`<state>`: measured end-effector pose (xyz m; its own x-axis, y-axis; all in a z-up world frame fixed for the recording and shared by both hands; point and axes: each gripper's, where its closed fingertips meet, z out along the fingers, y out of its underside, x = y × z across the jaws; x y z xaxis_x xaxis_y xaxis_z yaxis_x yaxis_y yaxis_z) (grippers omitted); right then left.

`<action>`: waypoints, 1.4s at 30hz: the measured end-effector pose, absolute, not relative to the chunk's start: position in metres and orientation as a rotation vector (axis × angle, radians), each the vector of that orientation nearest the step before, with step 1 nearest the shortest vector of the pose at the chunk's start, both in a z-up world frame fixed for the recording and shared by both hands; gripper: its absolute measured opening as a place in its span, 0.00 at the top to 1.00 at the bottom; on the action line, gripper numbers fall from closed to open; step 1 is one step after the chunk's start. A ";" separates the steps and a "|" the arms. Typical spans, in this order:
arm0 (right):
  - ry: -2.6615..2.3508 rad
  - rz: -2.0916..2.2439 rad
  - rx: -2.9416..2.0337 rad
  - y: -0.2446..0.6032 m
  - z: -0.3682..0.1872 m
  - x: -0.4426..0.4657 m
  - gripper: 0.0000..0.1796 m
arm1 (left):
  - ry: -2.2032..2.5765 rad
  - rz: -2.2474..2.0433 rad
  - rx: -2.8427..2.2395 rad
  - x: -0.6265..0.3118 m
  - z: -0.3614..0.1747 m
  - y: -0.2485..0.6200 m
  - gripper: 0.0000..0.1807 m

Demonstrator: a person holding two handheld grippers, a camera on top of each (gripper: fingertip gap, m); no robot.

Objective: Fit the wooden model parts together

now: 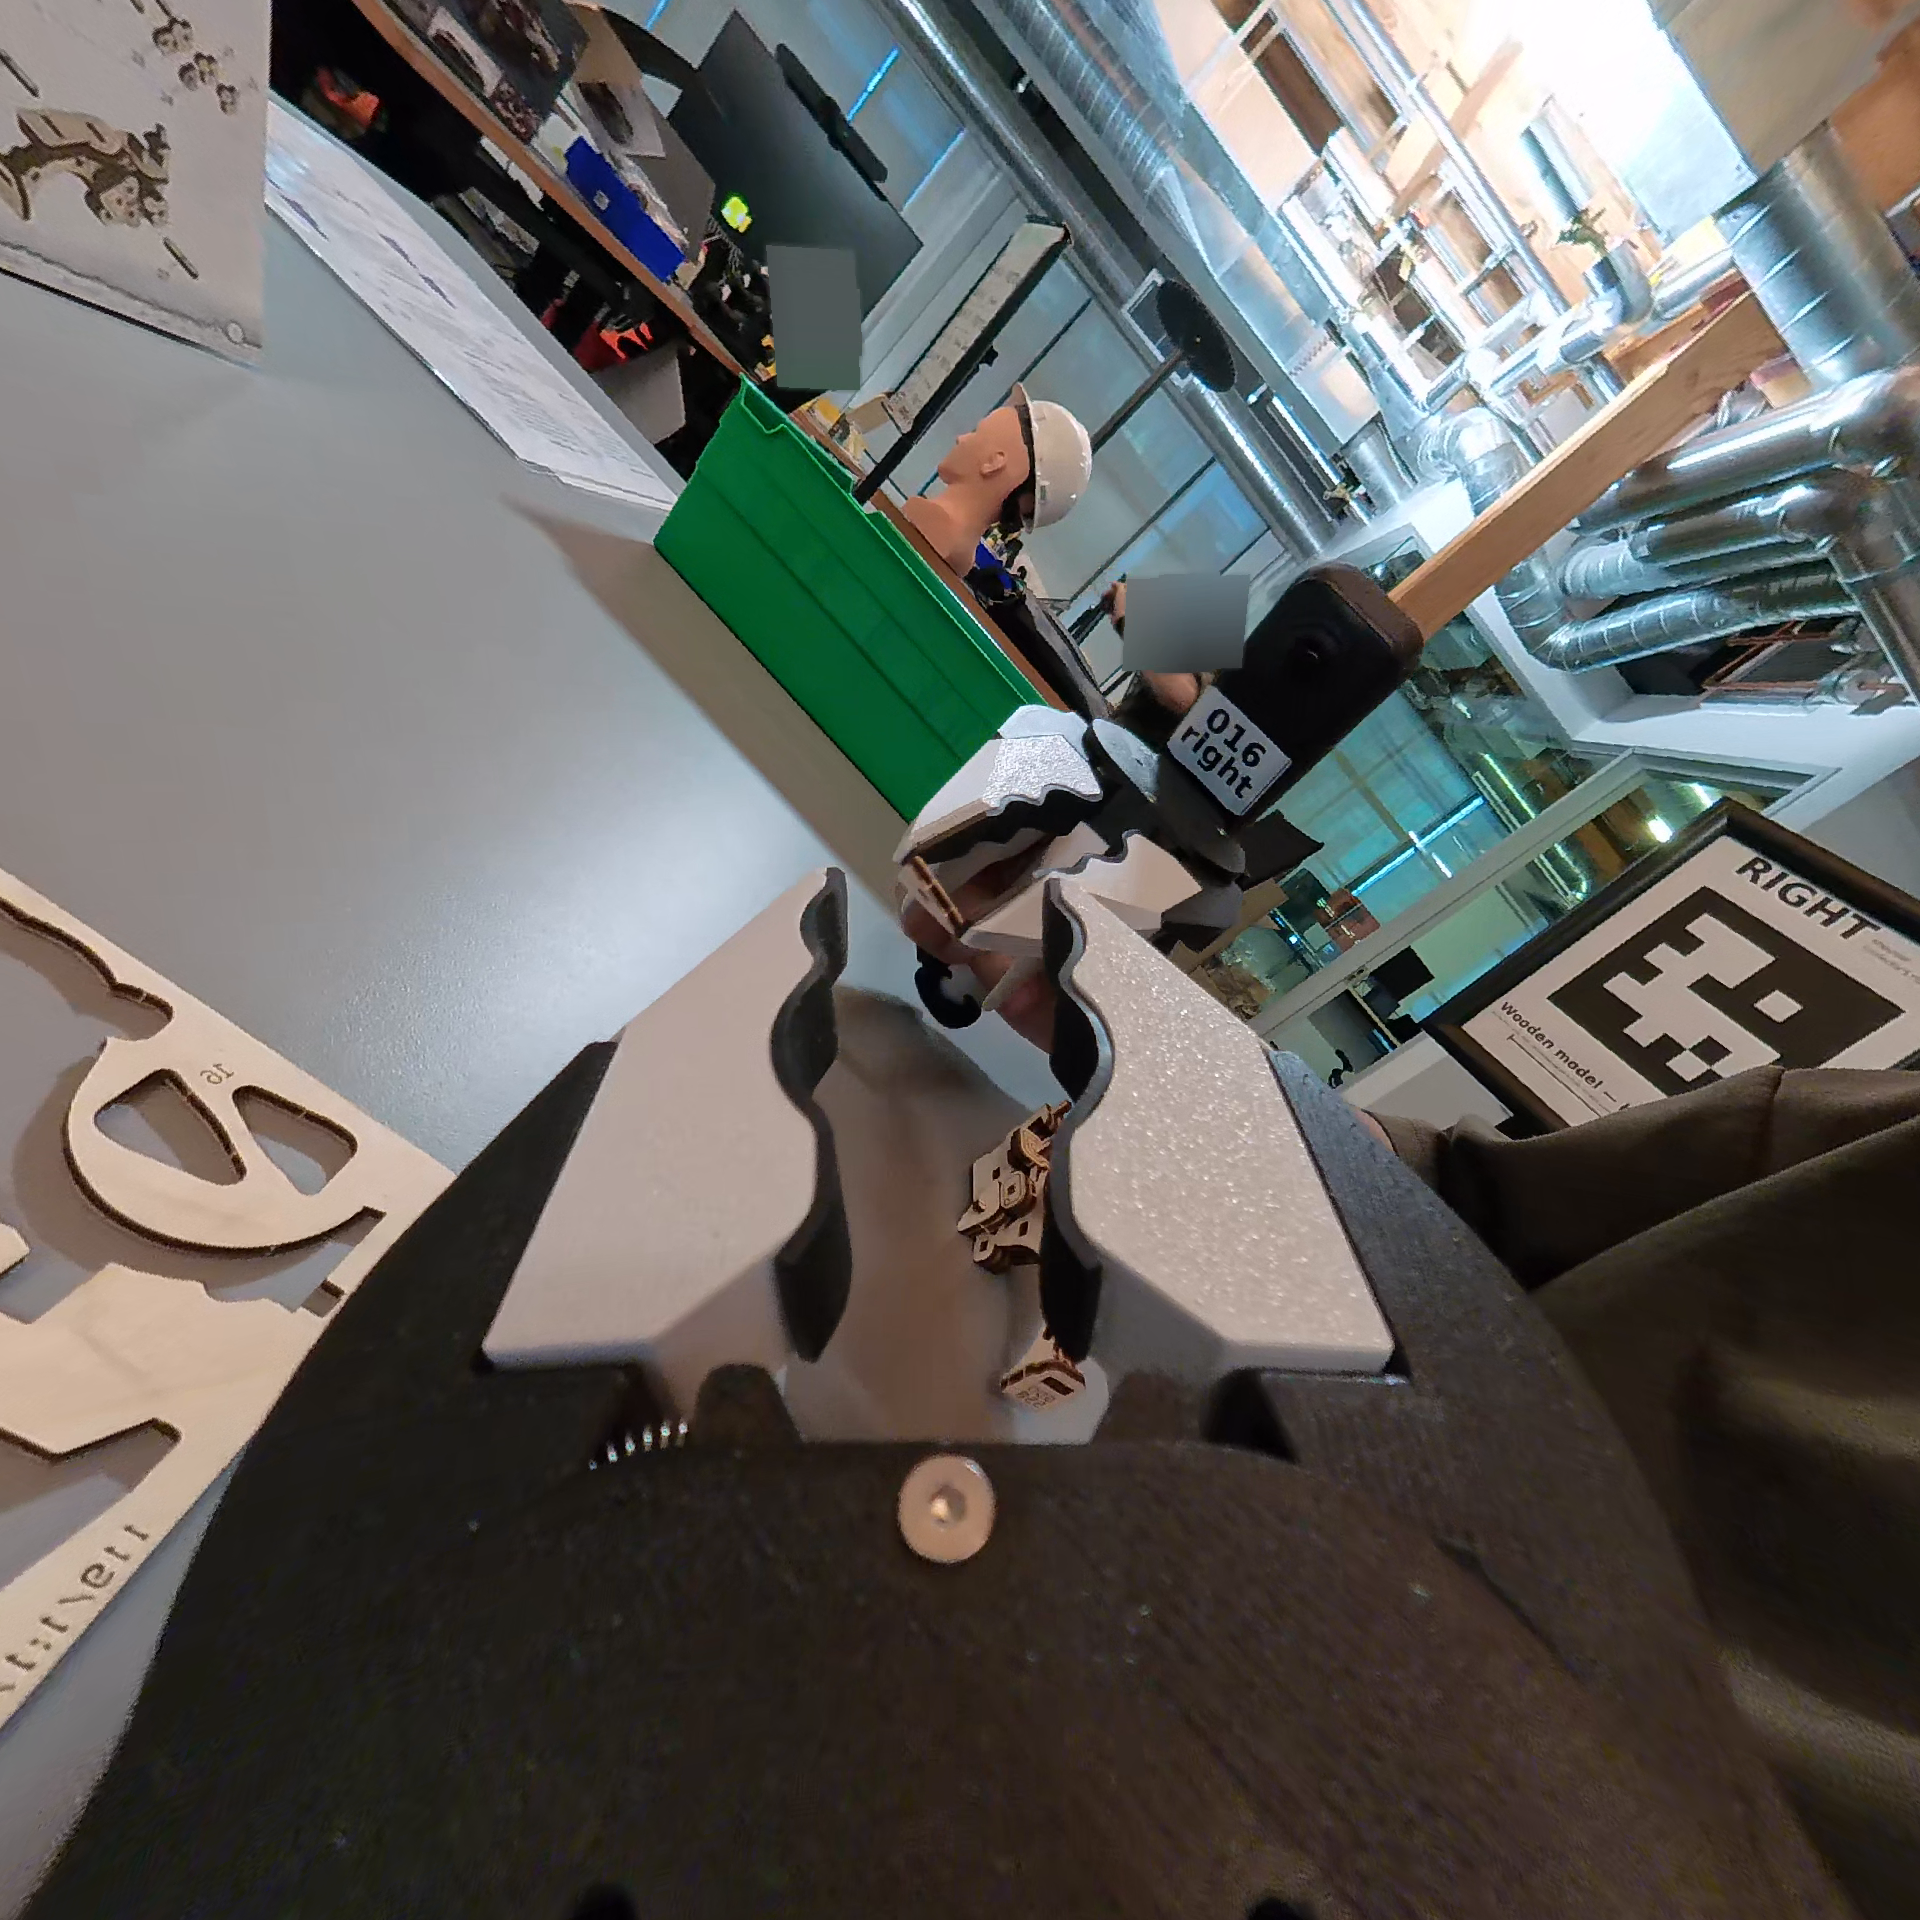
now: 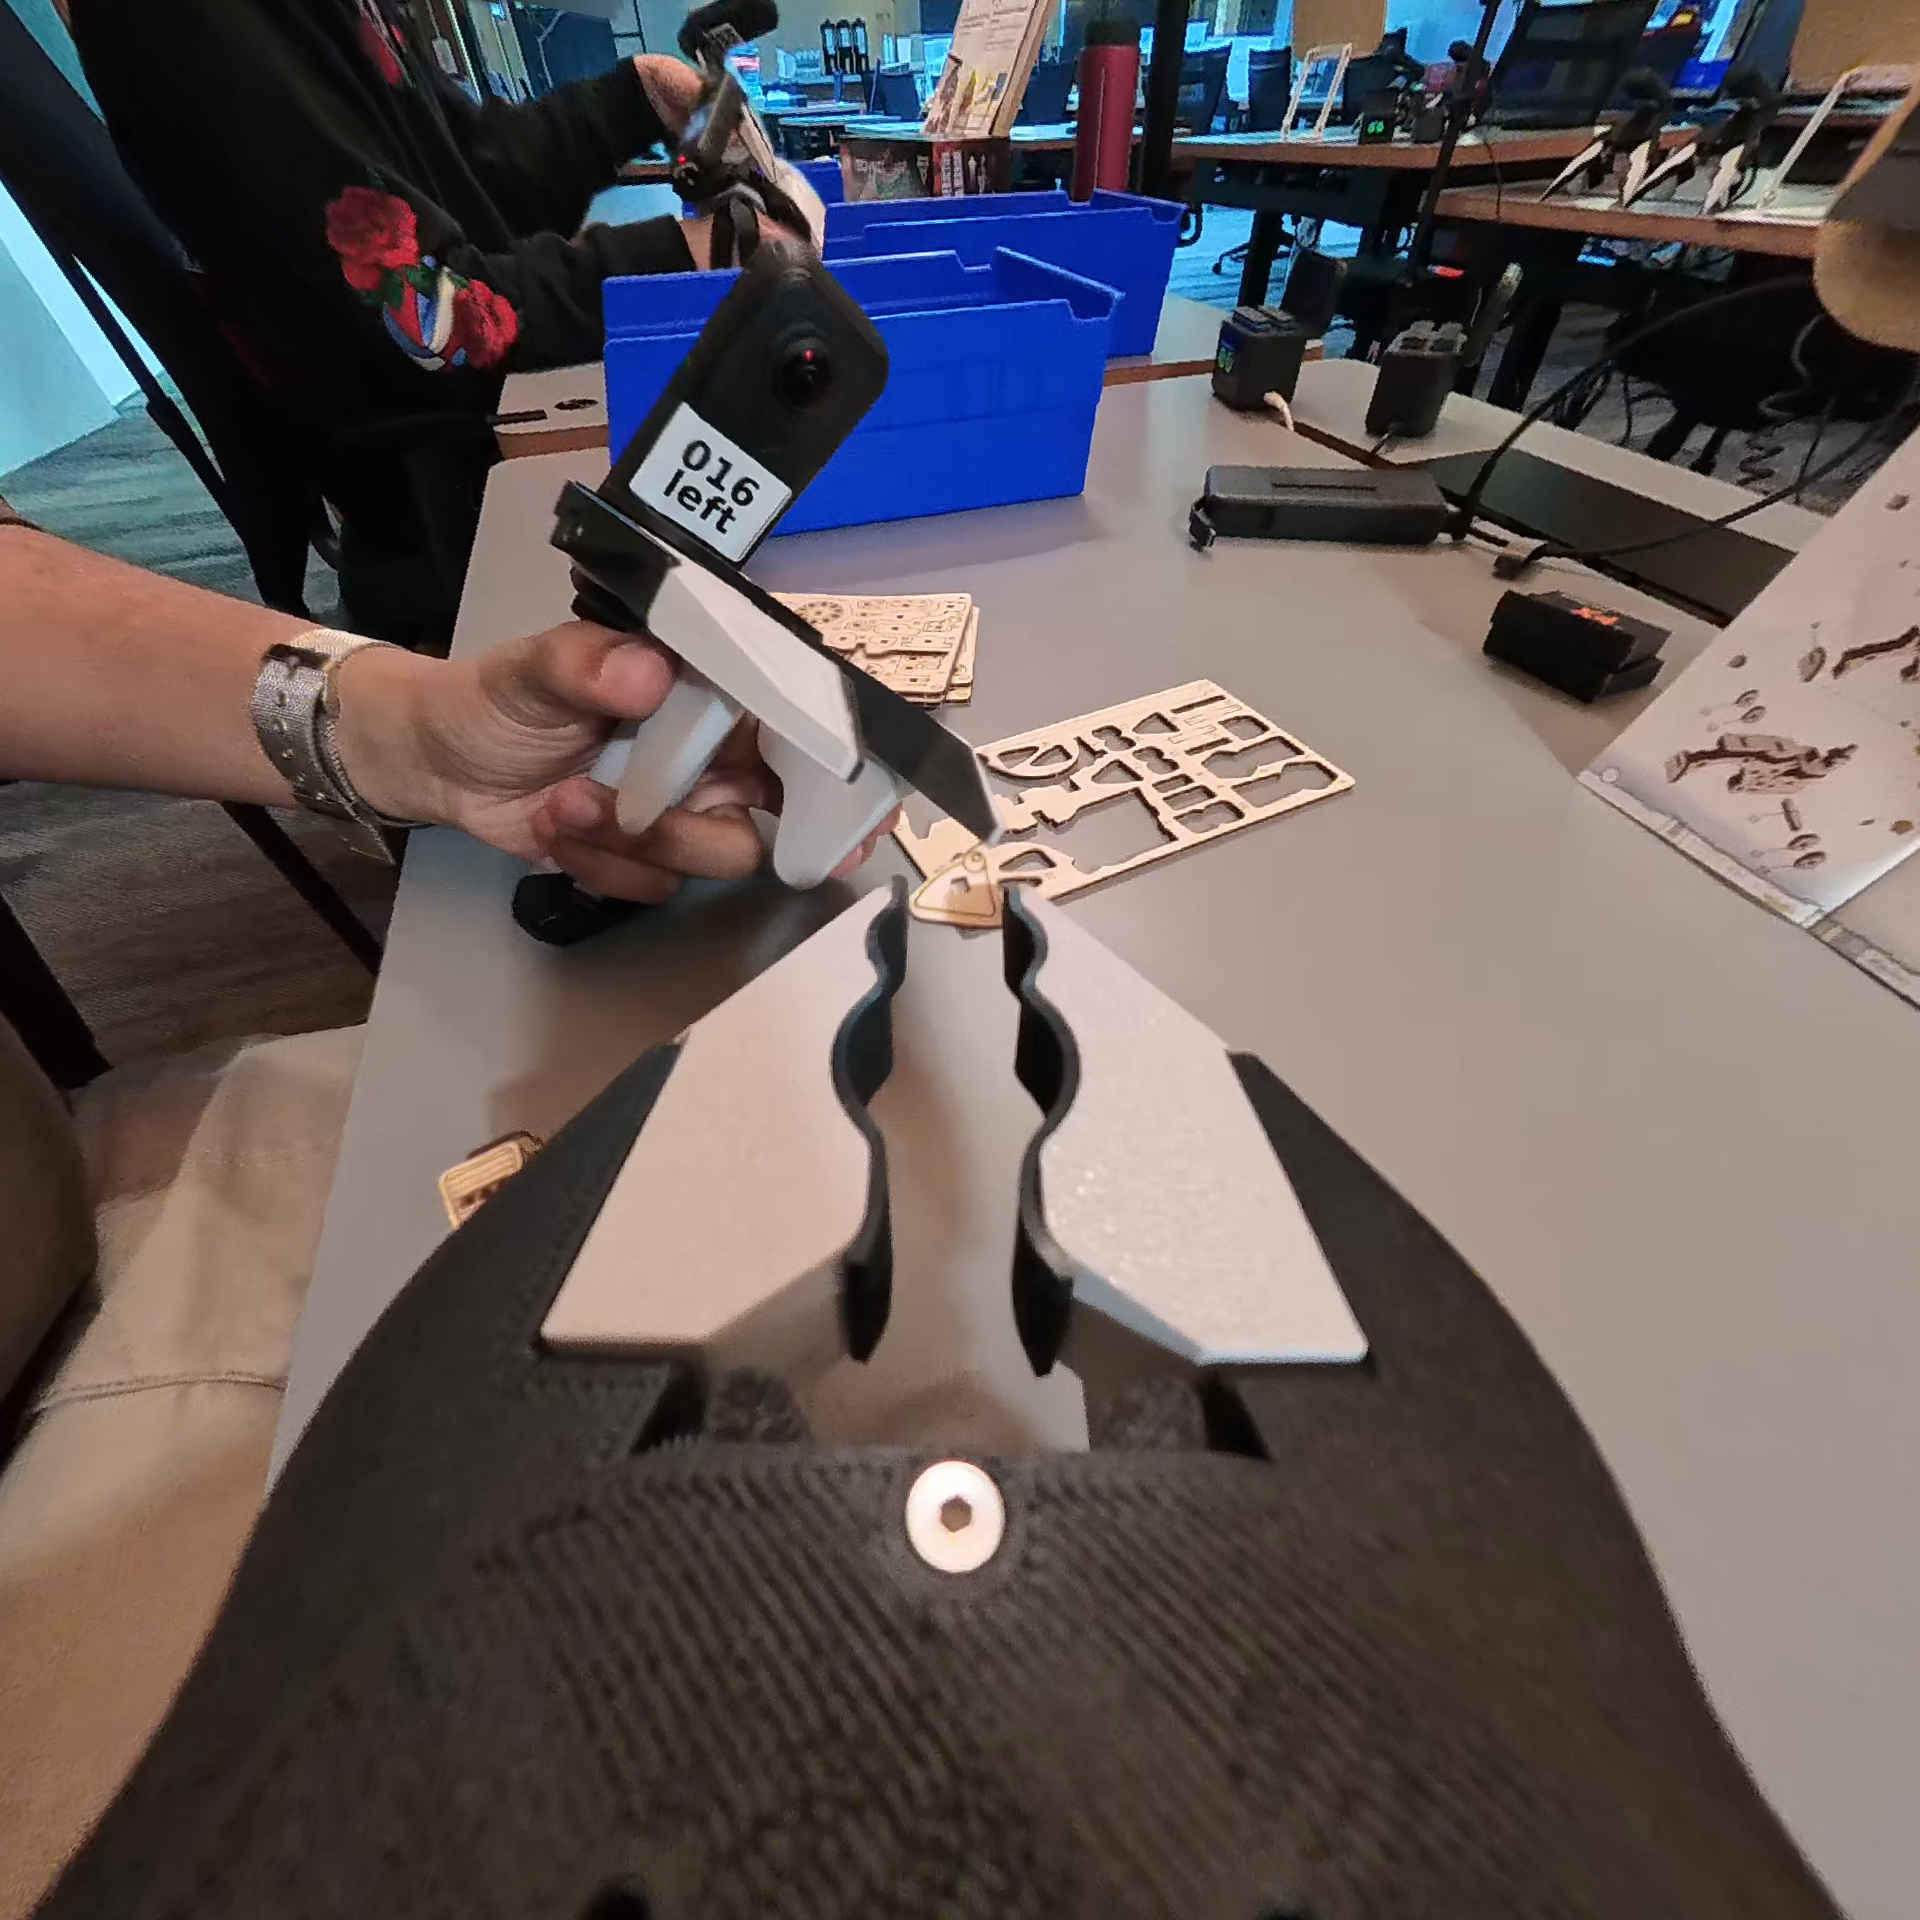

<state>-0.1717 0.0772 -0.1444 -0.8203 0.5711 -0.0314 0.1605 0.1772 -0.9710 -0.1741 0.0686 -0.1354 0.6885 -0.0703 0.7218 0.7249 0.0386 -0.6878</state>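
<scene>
My right gripper point(image 2: 954, 906) is shut on a small, flat, rounded-triangle wooden piece point(image 2: 958, 891), held at its fingertips just above the grey table point(image 2: 1351, 1039). It also shows in the left wrist view point(image 1: 961, 883), holding that piece point(image 1: 928, 891). My left gripper point(image 1: 940, 899) is open, with its jaws wide apart. Its tip point(image 2: 977, 821) points down at the held piece and nearly touches it. Small wooden parts point(image 1: 1008, 1195) show in the gap by its right finger; I cannot tell whether they are gripped. A punched-out wooden sheet point(image 2: 1164, 774) lies just behind.
A stack of wooden sheets point(image 2: 914, 634) and blue bins point(image 2: 935, 416) stand farther back. Instruction pages point(image 2: 1766, 769) lie on the right, with black boxes and cables point(image 2: 1320, 504) beyond. A small slatted wooden piece point(image 2: 488, 1174) lies at the near table edge. A green bin point(image 1: 831, 603) and another person point(image 2: 343, 208) are nearby. Both grippers' tips are close together, under 4 cm apart.
</scene>
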 end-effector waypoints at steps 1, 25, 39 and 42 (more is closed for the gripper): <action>-2.114 1.678 -0.684 0.077 -0.143 -0.171 0.91 | -0.589 -0.668 -1.412 -0.174 -0.136 0.069 0.81; -2.048 1.318 -0.368 0.064 -0.140 -0.166 0.91 | -0.555 -0.796 -1.448 -0.161 -0.138 0.072 0.94; -1.972 1.319 -0.349 0.065 -0.133 -0.167 0.88 | -0.590 -0.793 -1.378 -0.170 -0.133 0.067 1.00; -1.951 1.373 -0.386 0.068 -0.129 -0.168 0.87 | -0.596 -0.812 -1.344 -0.173 -0.130 0.064 1.00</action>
<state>-0.1681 0.0677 -0.1293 -0.7040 0.6020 0.3768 -0.1512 0.3914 -0.9077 -0.1731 0.0643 -0.1299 0.6015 -0.1654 0.7816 0.7953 0.0310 -0.6055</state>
